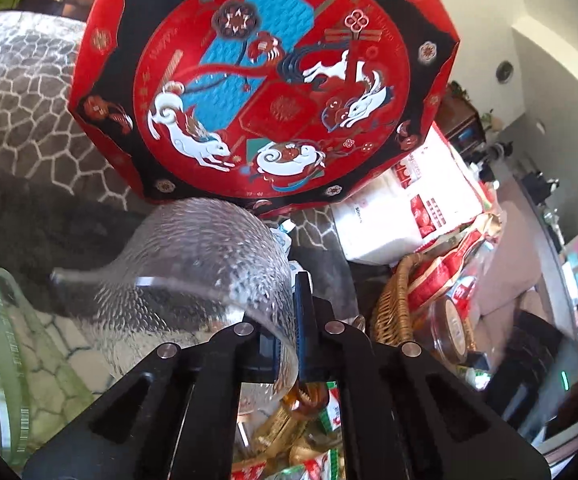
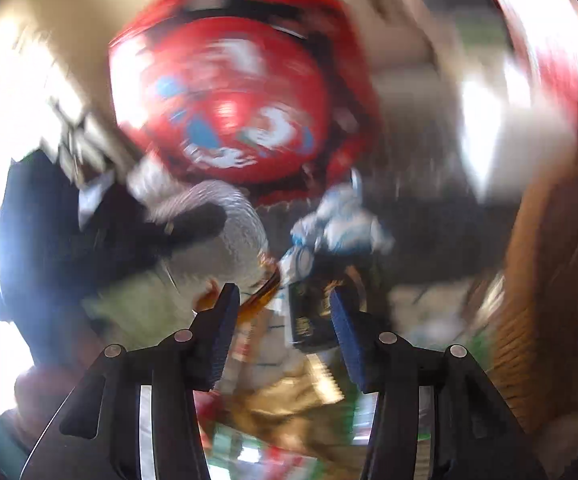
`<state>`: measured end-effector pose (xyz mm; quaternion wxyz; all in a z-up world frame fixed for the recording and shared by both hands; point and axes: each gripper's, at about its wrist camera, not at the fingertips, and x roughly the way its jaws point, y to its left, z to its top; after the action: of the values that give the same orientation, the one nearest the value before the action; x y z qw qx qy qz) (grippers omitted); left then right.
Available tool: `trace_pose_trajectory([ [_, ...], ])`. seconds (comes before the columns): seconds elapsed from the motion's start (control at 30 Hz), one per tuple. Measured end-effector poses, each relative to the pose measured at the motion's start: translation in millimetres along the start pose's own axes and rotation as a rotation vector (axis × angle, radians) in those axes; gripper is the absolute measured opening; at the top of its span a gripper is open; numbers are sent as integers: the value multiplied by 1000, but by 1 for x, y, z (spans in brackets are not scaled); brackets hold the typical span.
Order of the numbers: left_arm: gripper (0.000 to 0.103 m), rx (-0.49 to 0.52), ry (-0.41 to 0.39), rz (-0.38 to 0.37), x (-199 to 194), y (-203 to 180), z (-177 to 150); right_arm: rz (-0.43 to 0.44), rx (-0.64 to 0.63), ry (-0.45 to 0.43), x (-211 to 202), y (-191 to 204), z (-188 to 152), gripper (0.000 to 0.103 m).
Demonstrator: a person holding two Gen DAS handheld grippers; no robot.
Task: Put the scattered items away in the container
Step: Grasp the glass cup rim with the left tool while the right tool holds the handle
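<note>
Red gift box [image 1: 265, 80]: largest item ahead of me; octagonal lid in red and black with white animals and a blue panel. It stands tilted up behind everything else on the patterned grey surface [image 1: 21, 92].
White packs [image 1: 401, 204]: stacked to the right of the box, with red printing.
Wicker basket [image 1: 393, 304]: woven brown wall, right of my left gripper, holding red packets and a round lidded jar.
Glass bowl [image 1: 193, 264]: clear, hammered texture, thin curved rim. It is tipped on its side just in front of the red box, above a heap of wrapped sweets [image 1: 309, 448] in gold, red and green.
Left gripper [image 1: 289, 344]: my jaws are closed on the bowl's rim, one blue pad inside the wall, one outside.
Right gripper [image 2: 281, 328]: view heavily blurred. My jaws stand about half apart; a small dark packet [image 2: 309, 320] lies between the pads, and they do not appear to press on it.
Blue-and-white wrapper [image 2: 341, 220]: crumpled, just beyond the dark packet.
</note>
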<state>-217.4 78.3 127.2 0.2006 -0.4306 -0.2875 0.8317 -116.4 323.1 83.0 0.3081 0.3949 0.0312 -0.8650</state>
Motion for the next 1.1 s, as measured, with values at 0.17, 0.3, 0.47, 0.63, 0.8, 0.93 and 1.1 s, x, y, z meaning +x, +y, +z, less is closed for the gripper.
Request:
trace_pose_trajectory([
  [0.17,6,39,34,35,-13,-2,3,-98,-383,-30,-16,56,-26,52],
  [0.3,6,-8,72,52,-7,11,0,-143,-481,-17,3,79,-36,49],
  [0.47,5,-43,75,44,-5,14,1,-199,-485,5,31,81,-42,33],
  [0.63,8,-46,82,50,7,10,7,-215,-372,-56,44,75,-32,32],
  [0.8,14,-68,79,70,16,6,16,-281,-258,-114,48,76,-12,29],
  [0.93,44,-41,47,75,4,-6,22,-256,-77,-124,47,56,7,16],
  [1.1,52,8,-10,105,-31,-14,18,-160,146,-94,60,21,19,11],
])
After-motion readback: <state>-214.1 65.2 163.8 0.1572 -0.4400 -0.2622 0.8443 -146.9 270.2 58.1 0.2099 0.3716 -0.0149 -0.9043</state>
